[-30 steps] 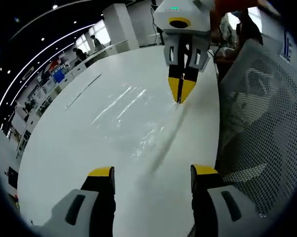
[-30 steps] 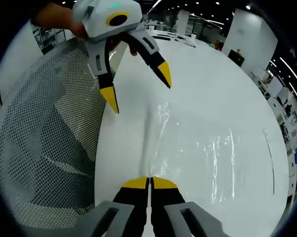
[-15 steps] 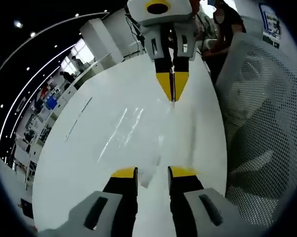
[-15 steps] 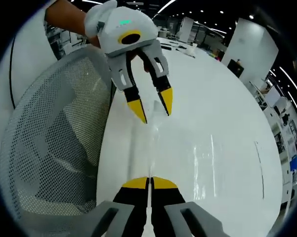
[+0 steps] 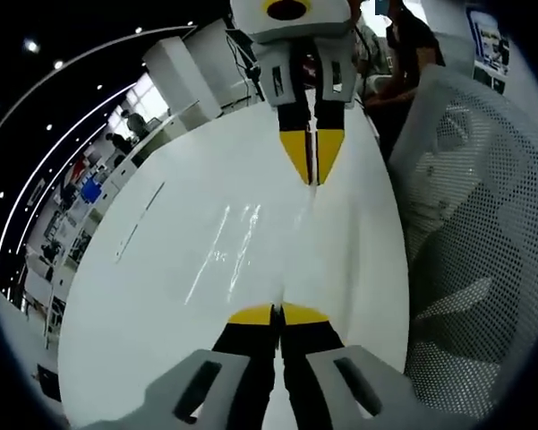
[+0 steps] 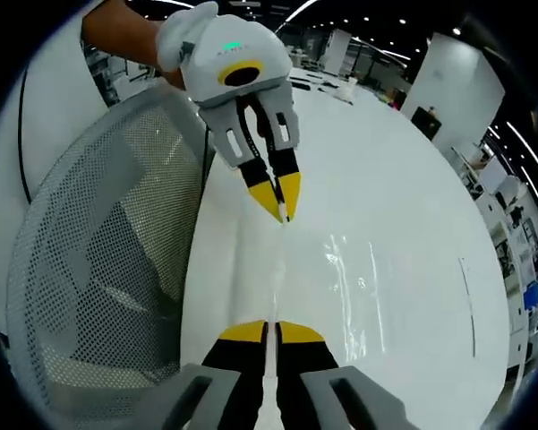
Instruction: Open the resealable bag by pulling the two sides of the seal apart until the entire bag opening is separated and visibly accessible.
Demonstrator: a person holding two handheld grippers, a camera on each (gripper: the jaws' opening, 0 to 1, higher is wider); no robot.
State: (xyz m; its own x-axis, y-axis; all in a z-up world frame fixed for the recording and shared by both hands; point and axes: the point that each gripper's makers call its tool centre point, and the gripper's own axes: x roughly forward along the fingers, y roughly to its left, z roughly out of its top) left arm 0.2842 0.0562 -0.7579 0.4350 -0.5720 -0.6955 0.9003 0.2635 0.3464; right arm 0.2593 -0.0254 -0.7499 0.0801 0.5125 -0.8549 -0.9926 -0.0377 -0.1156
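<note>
Tools both clenched on clear bag (image 5: 251, 246) edge — left tool (image 5: 277, 313); right tool (image 6: 270, 330).

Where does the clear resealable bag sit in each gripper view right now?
Left gripper view: the resealable bag lies mid-frame on the white table, running between the left gripper and the right gripper.
Right gripper view: the bag lies centre-right.
Shared landmark: the mesh chair back beside the table edge.

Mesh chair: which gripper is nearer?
Neither clearly. Left gripper and right gripper both pinch the clear bag along the table edge beside the mesh chair.
</note>
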